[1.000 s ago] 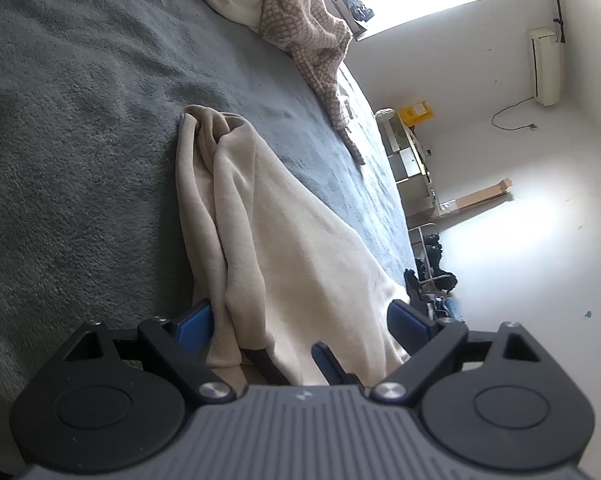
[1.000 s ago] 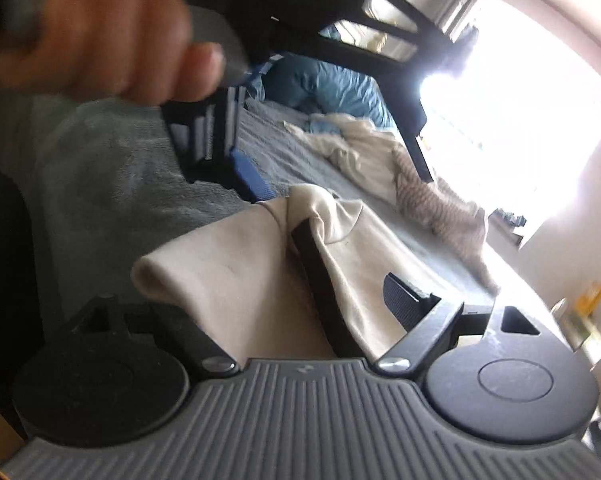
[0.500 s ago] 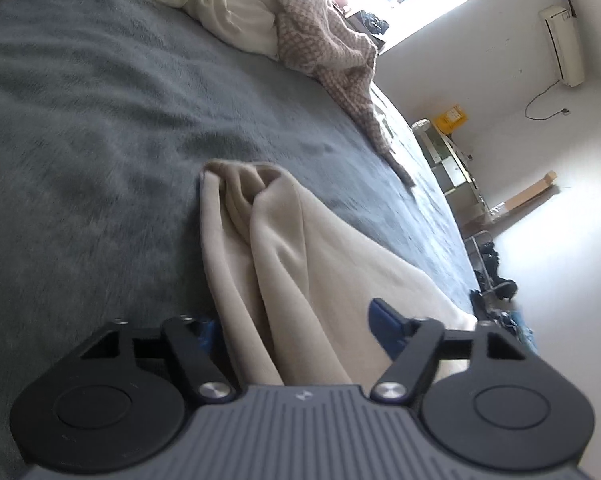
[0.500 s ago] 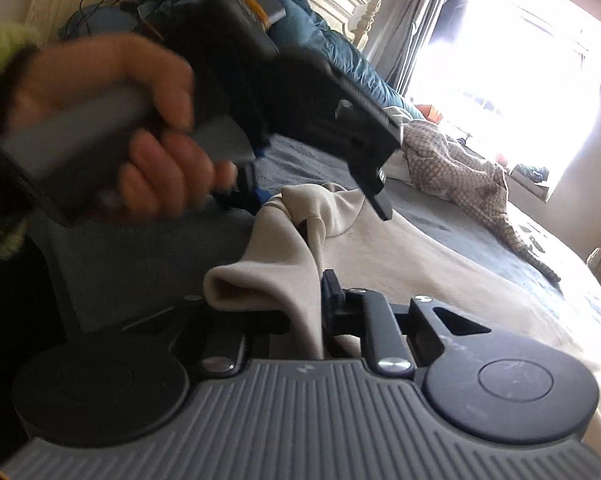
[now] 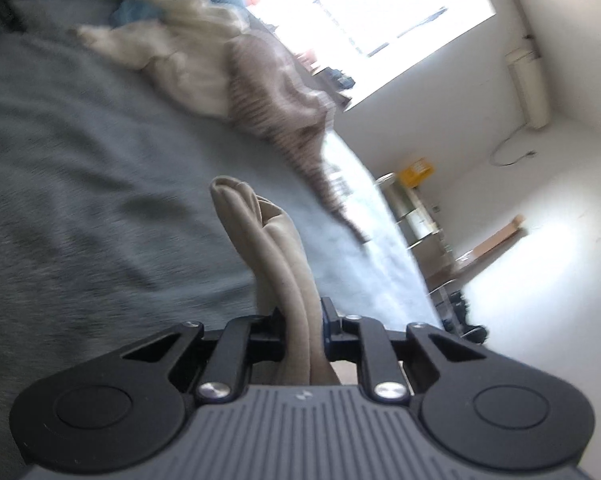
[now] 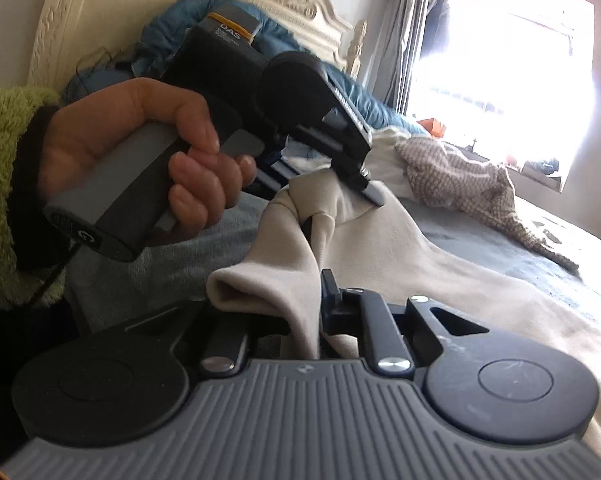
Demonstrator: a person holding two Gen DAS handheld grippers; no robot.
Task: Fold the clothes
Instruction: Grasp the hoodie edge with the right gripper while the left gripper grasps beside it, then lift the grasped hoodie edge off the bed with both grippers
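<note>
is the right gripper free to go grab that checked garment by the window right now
Probably not. The right gripper is shut on the beige garment, which the left gripper also pinches, its jaws closing. The checked garment lies well beyond across the grey bedcover; it would have to let go first.

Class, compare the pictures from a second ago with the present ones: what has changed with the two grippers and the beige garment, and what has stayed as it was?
Both grippers stood open around the beige garment. The right gripper has shut on it; the left gripper is closing, with bunched cloth between its jaws. The gripped edge has lifted off the grey blanket. The heap of clothes near the window lies as before.
</note>
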